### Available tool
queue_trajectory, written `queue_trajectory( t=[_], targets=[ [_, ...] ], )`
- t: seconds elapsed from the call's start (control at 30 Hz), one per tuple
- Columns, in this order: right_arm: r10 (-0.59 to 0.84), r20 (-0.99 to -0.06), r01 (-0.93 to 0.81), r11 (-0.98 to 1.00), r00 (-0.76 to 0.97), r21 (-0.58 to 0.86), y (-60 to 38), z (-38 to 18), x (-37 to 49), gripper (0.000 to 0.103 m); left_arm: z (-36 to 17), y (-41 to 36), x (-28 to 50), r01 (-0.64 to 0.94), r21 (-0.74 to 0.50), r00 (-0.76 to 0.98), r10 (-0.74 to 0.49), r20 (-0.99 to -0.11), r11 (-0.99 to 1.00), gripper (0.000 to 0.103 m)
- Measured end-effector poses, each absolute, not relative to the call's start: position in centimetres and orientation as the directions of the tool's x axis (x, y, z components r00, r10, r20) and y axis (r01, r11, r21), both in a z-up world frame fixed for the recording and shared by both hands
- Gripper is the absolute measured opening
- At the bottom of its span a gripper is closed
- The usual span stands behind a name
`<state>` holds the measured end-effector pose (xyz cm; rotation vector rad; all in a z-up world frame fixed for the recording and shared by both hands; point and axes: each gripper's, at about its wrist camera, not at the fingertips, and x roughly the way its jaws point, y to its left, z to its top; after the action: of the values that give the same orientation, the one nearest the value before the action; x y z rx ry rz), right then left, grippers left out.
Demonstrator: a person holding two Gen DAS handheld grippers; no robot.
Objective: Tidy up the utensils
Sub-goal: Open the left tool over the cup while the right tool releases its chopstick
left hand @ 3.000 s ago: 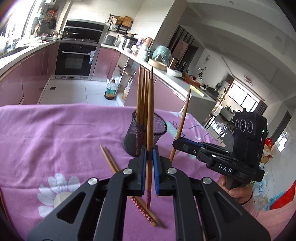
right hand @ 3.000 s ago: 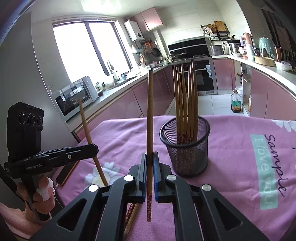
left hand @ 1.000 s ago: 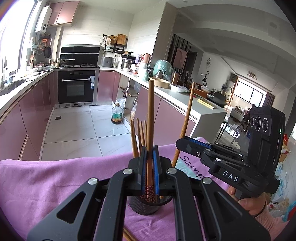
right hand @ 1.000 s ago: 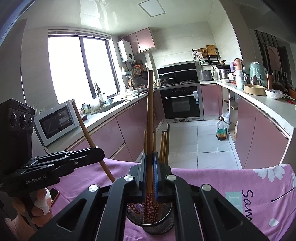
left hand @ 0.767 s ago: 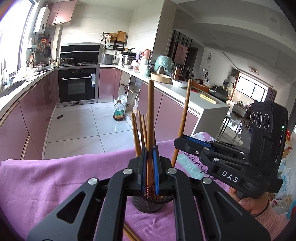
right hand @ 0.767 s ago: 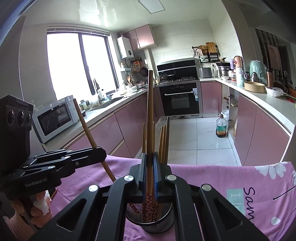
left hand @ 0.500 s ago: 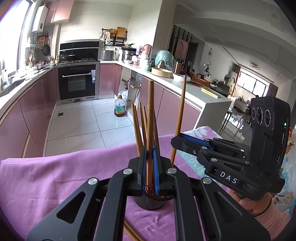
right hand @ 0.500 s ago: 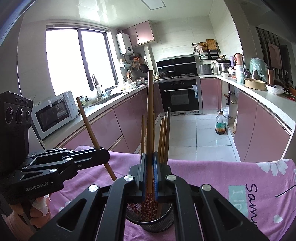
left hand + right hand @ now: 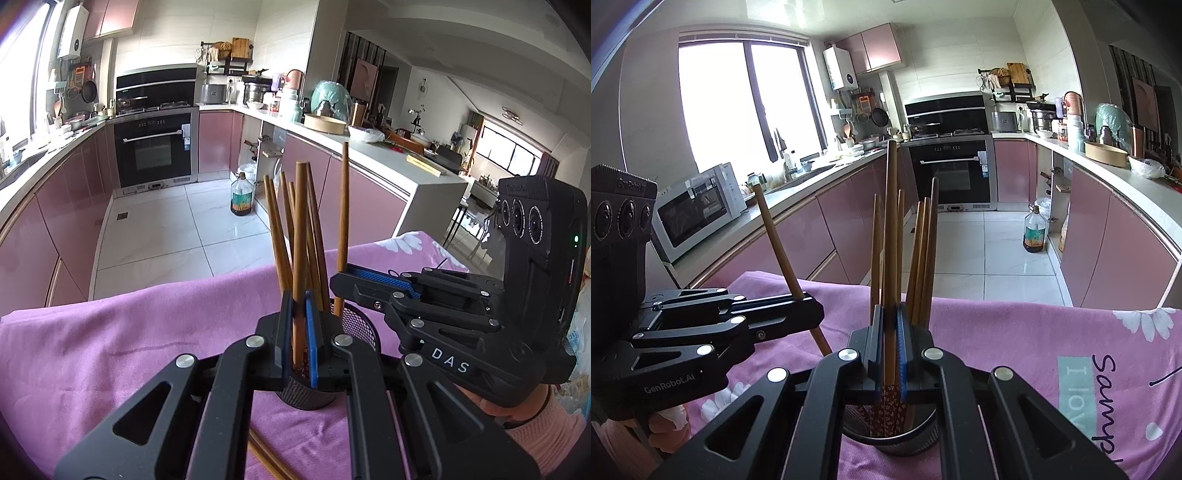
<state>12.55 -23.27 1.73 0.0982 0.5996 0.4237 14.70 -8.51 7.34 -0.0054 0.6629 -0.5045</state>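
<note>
A black mesh cup holding several wooden chopsticks stands on the purple cloth. My left gripper is shut on one upright chopstick, whose patterned lower end reaches into the cup. My right gripper is shut on another chopstick, its lower end also down inside the cup. Each gripper shows in the other's view: the right gripper comes in from the right over the cup's rim, and the left gripper comes in from the left with its chopstick leaning.
Two loose chopsticks lie on the cloth near my left gripper's base. The table's far edge drops to a tiled kitchen floor with an oil bottle. A hand in a pink sleeve holds the right gripper.
Both grippers carried their chopsticks from beside the cup to over it. The right one then sank and drew in beside the left, so both lower ends sit in the cup.
</note>
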Motion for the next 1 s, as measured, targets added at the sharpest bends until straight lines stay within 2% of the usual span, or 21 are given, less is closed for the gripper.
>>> queue_trajectory(
  t=[0.83, 0.9, 1.0],
  targets=[
    [0.413, -0.545, -0.341, 0.91, 0.73, 0.234, -23.4, 0.7, 13.1, 0.008, 5.2, -7.9, 16.7, 0.422, -0.187, 0.668, -0.444, -0.598, 0.887, 0.008],
    [0.414, -0.542, -0.345, 0.91, 0.731, 0.23, -23.4, 0.6, 12.8, 0.008, 5.1, -7.7, 16.4, 0.42, -0.185, 0.675, -0.442, -0.591, 0.888, 0.011],
    [0.419, -0.536, -0.351, 0.908, 0.733, 0.229, -23.4, 0.8, 12.3, 0.009, 5.2, -7.5, 15.8, 0.408, -0.178, 0.692, -0.43, -0.58, 0.896, 0.022]
  ],
)
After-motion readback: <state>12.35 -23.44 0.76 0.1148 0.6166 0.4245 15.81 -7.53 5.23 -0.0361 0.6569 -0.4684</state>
